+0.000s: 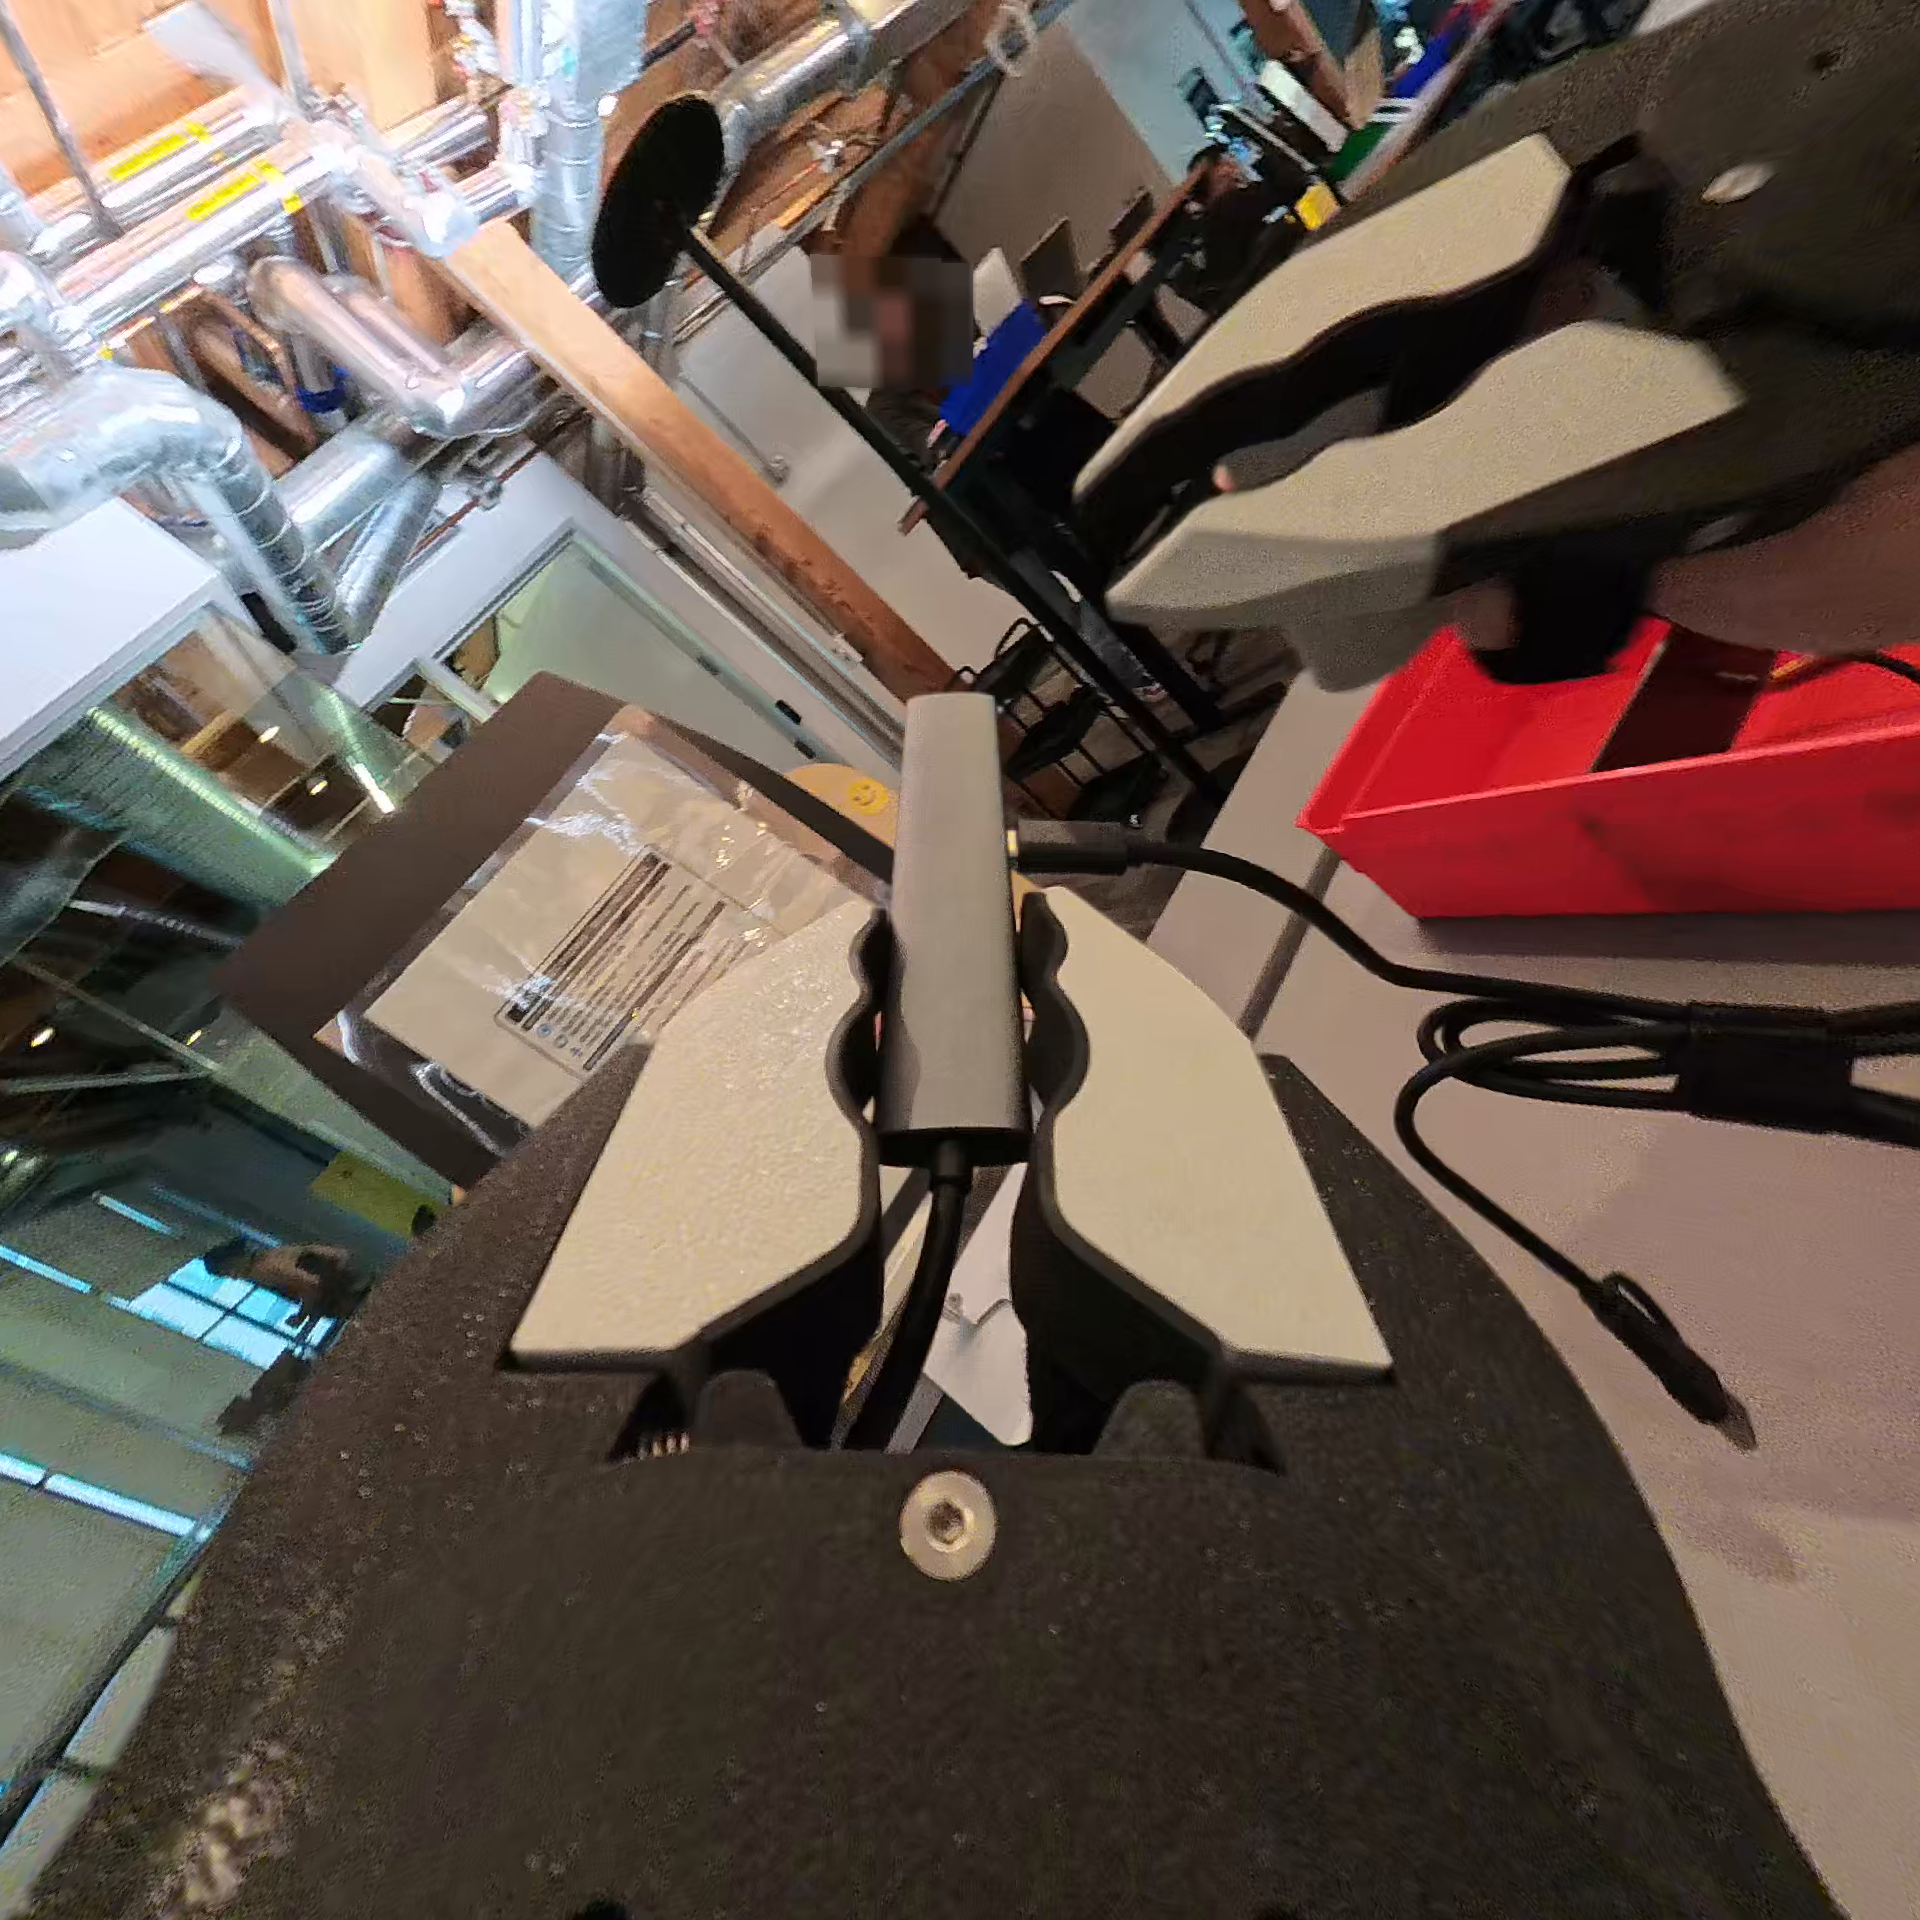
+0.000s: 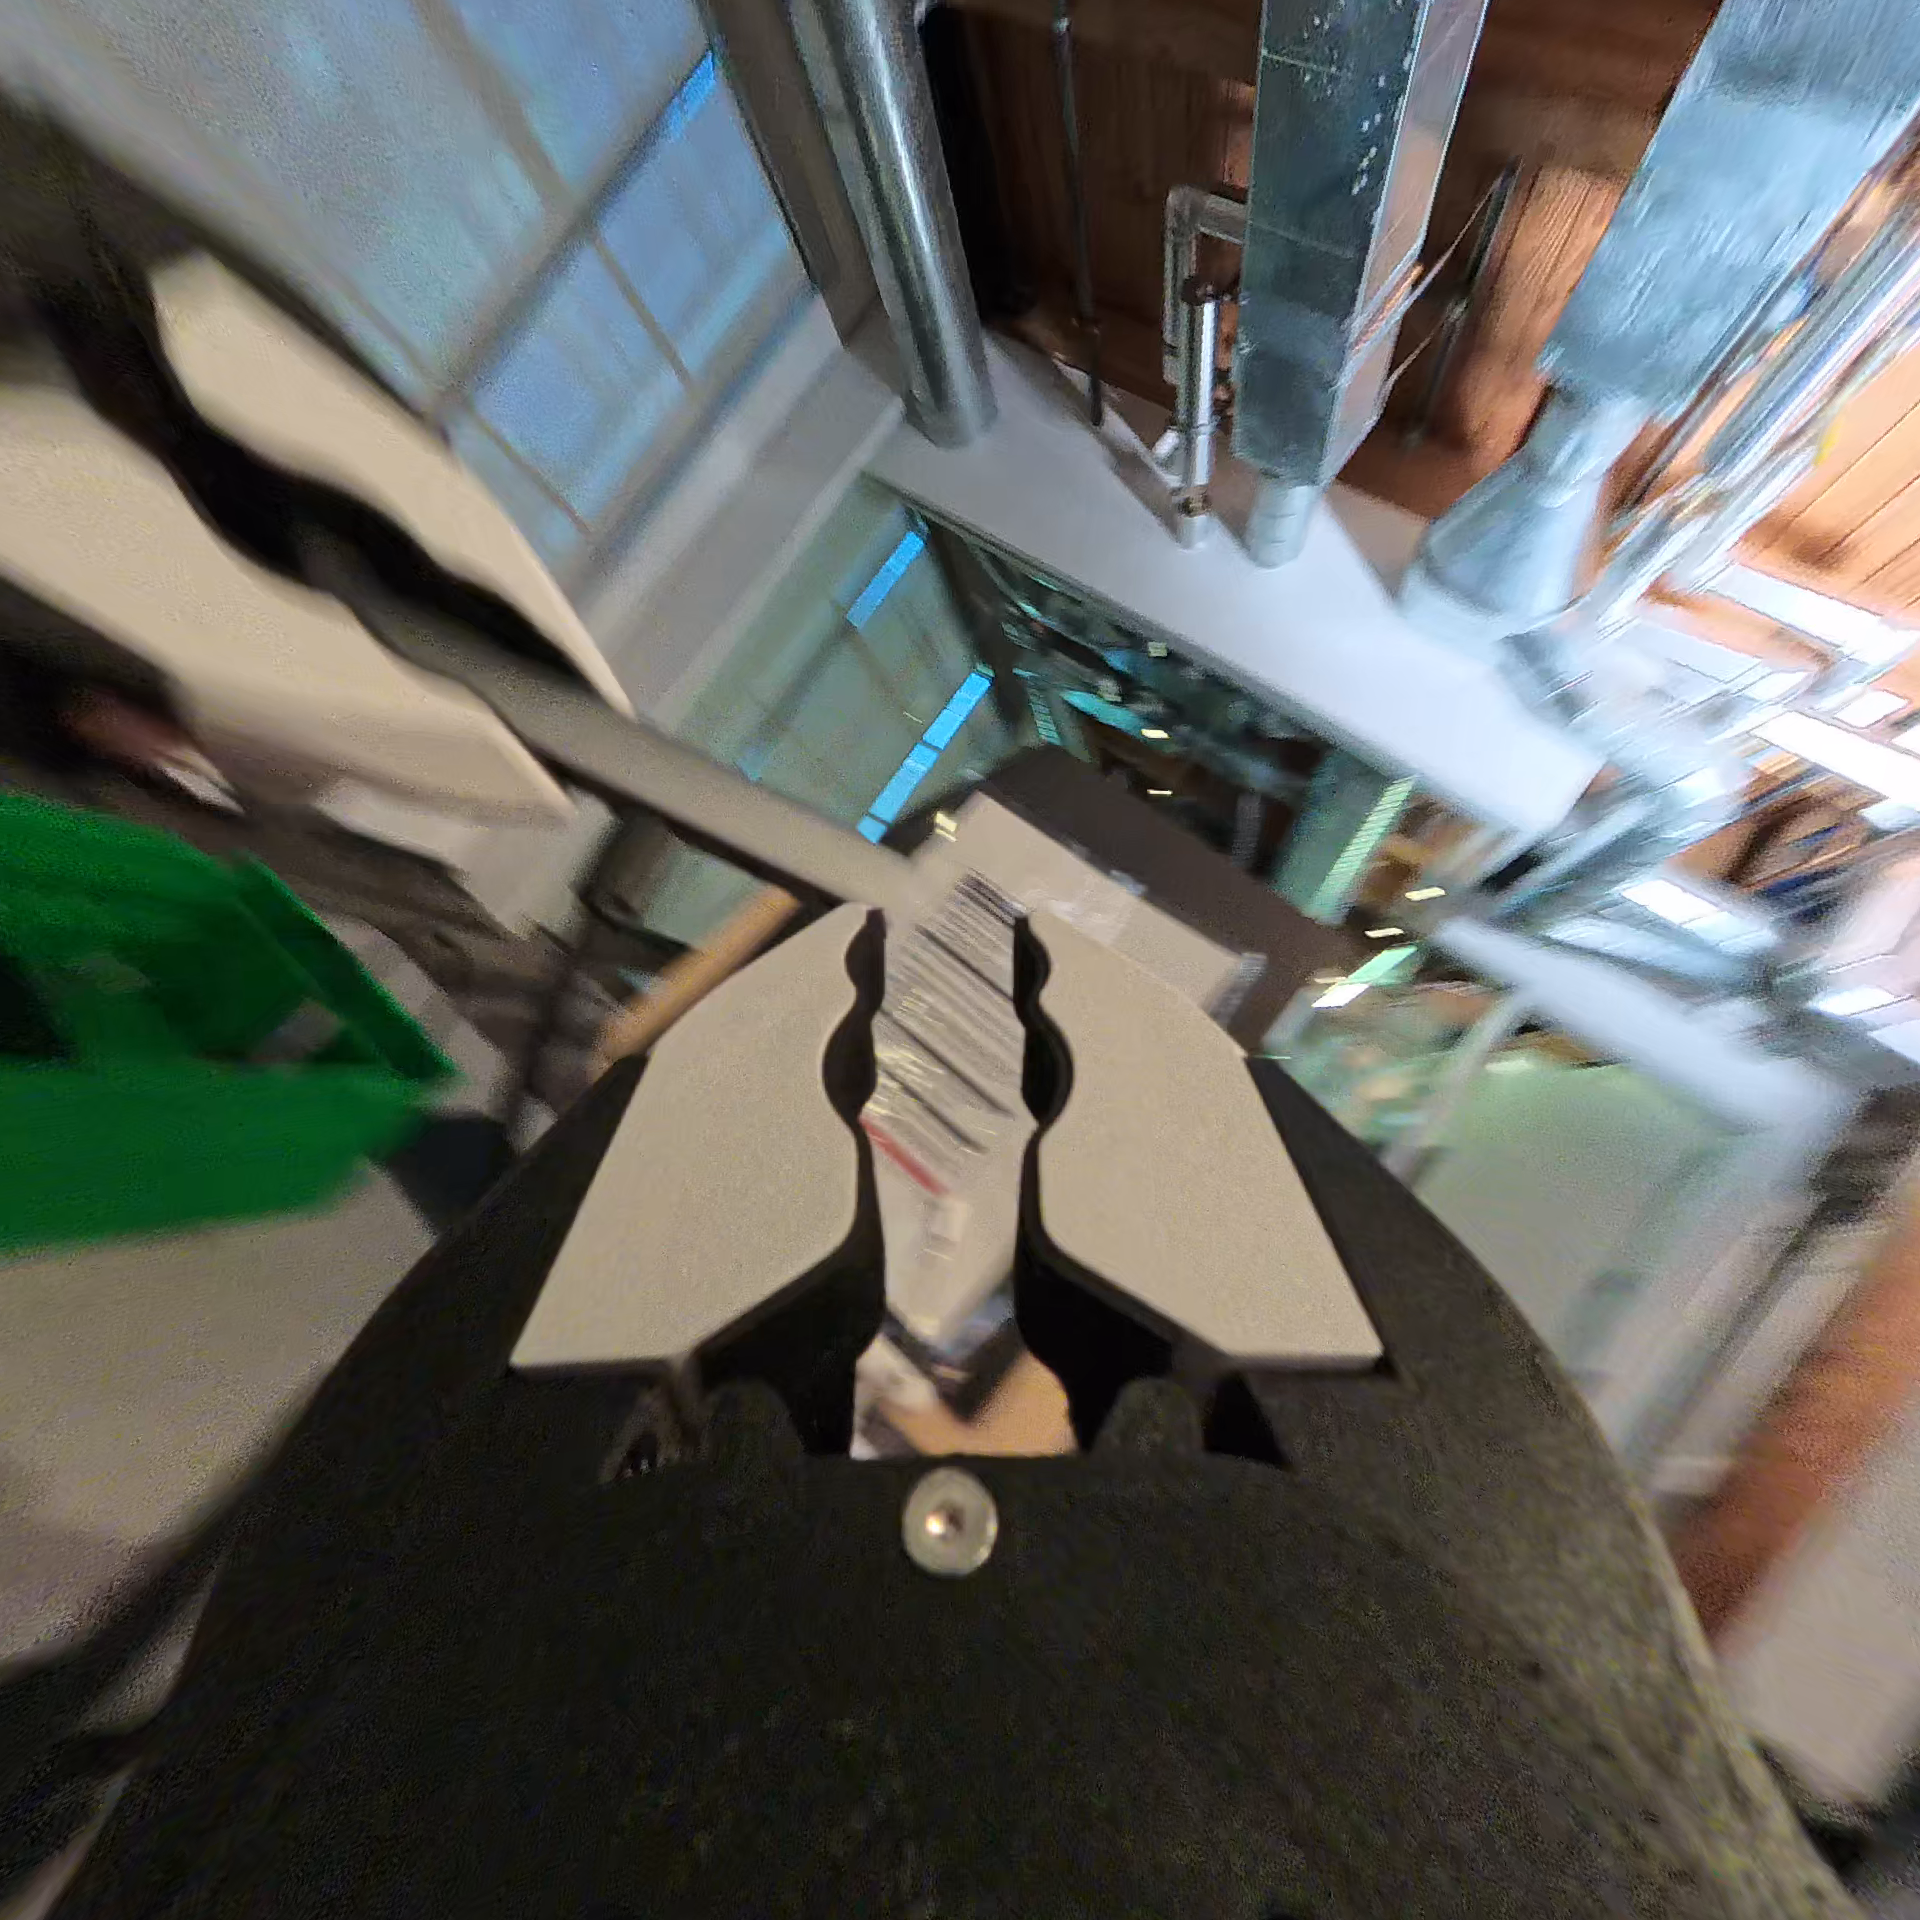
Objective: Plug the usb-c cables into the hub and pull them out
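My left gripper (image 1: 951, 914) is shut on the slim grey hub (image 1: 951, 883), which sticks out forward past the fingertips, lifted off the table. A black usb-c cable (image 1: 1247, 883) is plugged into the hub's right side. It runs right to a tied coil (image 1: 1714, 1060), and its other plug (image 1: 1662, 1361) lies loose on the table. The hub's own short black lead hangs back between my fingers. My right gripper (image 1: 1101, 545) hovers up and to the right of the hub, slightly open and empty. The blurred right wrist view shows my right gripper (image 2: 948, 925) empty, with the hub (image 2: 707, 779) at upper left.
A red bin (image 1: 1621, 831) stands on the grey table (image 1: 1558, 1403) at the right. A green bin (image 2: 156, 1039) shows at the left of the right wrist view. A plastic-covered sheet on a dark board (image 1: 582, 935) lies beyond the hub.
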